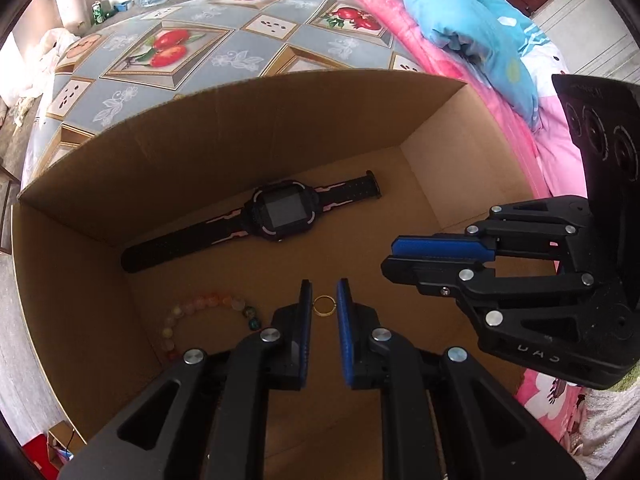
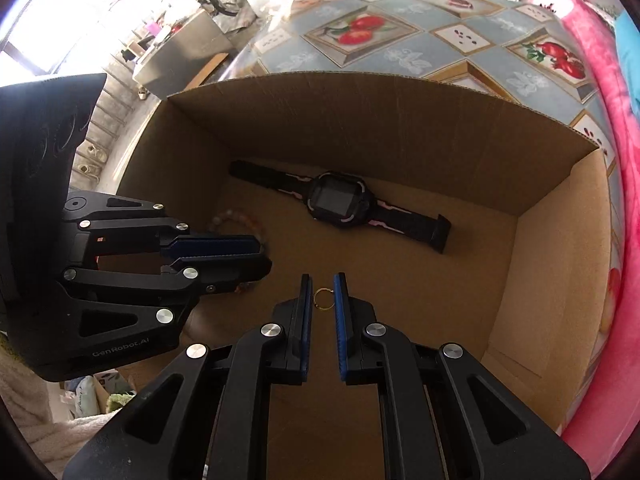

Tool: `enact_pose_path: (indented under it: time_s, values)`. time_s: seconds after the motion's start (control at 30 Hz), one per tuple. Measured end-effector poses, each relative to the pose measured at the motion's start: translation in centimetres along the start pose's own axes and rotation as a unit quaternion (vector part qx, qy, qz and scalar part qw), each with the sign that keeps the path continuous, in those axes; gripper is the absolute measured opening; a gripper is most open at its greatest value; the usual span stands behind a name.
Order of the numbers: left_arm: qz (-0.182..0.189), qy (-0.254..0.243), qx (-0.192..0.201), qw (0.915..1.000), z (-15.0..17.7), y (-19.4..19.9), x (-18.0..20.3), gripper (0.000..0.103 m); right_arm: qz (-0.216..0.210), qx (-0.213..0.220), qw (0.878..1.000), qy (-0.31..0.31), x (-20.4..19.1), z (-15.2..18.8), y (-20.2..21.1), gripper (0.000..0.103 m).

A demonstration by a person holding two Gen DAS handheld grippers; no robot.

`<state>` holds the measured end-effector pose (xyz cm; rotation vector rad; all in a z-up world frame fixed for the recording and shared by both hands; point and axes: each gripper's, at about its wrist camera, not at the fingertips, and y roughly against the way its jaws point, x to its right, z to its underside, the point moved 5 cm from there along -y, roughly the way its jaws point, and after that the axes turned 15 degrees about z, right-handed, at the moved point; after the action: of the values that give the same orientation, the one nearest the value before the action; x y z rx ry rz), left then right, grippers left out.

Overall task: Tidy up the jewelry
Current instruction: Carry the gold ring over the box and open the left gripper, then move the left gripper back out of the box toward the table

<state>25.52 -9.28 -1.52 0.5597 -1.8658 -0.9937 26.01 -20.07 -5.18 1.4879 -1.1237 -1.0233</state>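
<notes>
A cardboard box (image 1: 280, 128) (image 2: 360, 112) holds a black and pink watch (image 1: 280, 214) (image 2: 340, 200), a pastel bead bracelet (image 1: 200, 312) (image 2: 236, 220) and a small gold ring (image 1: 323, 305) (image 2: 323, 300). In each wrist view the ring shows in the gap between that gripper's open fingertips, lying on the box floor. My left gripper (image 1: 324, 300) is open above the ring. My right gripper (image 2: 323, 296) is open too, and appears from the side in the left wrist view (image 1: 404, 256). The left gripper hides part of the bracelet in the right wrist view.
The box stands on a fruit-patterned tablecloth (image 1: 180, 52) (image 2: 380, 36). A pink blanket (image 1: 400, 20) (image 2: 612, 120) and a blue pillow (image 1: 472, 28) lie to the right. Clutter and a bottle (image 1: 97, 12) sit at the far edge.
</notes>
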Motion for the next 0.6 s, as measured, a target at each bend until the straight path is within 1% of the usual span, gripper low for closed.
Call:
enact_pose_path:
  time_s: [0.1,0.13,0.17,0.2,0.3,0.4,0.5,0.6]
  values:
    - [-0.002,0.018,-0.007,0.9998,-0.4,-0.4,-0.4,0.013,-0.003,-0.015,1.000,-0.002,0.3,-0.5,-1.1,0.012]
    - [-0.003,0.023,-0.008,0.9997,-0.5,-0.5,-0.5,0.016,-0.004,-0.018,1.000,-0.004,0.3,-0.5,-1.3,0.012]
    - [-0.004,0.025,-0.011,0.9996,-0.5,-0.7,-0.6,0.021,-0.003,-0.019,1.000,-0.005,0.4,-0.6,-1.5,0.012]
    - [-0.002,0.029,-0.012,0.9995,-0.6,-0.8,-0.7,0.023,-0.002,-0.020,1.000,-0.006,0.4,-0.5,-1.6,0.013]
    - [-0.008,0.027,-0.012,0.9995,-0.8,-1.1,-0.9,0.024,-0.004,-0.017,1.000,-0.009,0.5,-0.3,-1.6,0.013]
    - [-0.008,0.026,-0.007,0.9996,-0.8,-0.8,-0.7,0.024,0.002,-0.002,1.000,-0.009,0.6,0.0,-0.9,0.014]
    - [-0.010,0.018,0.014,0.9997,-0.7,0.4,-0.4,0.024,0.011,0.021,1.000,-0.011,0.7,0.4,1.0,0.014]
    - [-0.016,-0.010,0.057,0.9982,-0.2,3.1,1.1,0.024,0.017,0.057,0.998,-0.019,0.3,1.3,3.8,0.014]
